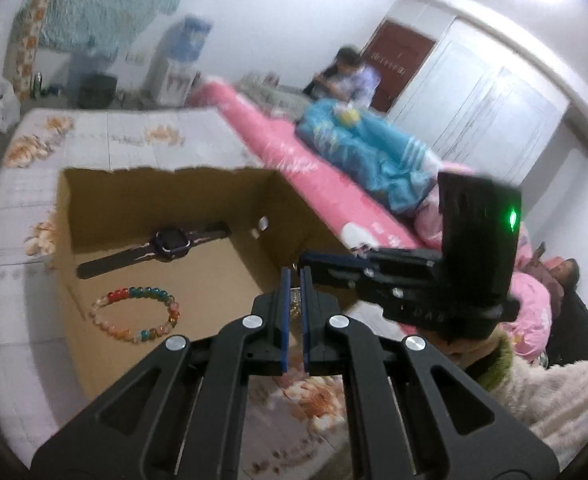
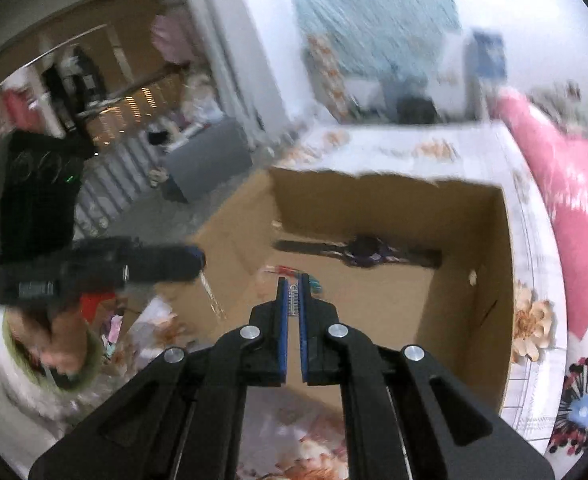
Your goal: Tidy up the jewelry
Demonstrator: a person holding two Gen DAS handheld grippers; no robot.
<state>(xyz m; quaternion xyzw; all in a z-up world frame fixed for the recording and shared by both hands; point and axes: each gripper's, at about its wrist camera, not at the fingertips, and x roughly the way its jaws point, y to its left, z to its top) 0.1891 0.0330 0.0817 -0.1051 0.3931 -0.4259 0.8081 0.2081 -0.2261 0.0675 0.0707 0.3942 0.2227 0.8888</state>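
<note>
Both the left gripper (image 1: 295, 280) and right gripper (image 2: 292, 286) are held nearly shut on a small metallic piece, kept taut above the cardboard box (image 1: 70, 200) near its right wall, apparently for lowering beside the watch (image 1: 166, 242) and bead bracelet (image 1: 134, 314).

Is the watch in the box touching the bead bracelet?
Apart. The left wrist view shows bare cardboard floor between the watch and the bead bracelet inside the cardboard box; the strap's near end stops short of the beads.

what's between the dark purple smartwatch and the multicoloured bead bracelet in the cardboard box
Nothing: only bare brown floor of the open cardboard box separates the dark purple smartwatch from the multicoloured bead bracelet. The left wrist view shows it clearly; the right wrist view is too blurred.
</note>
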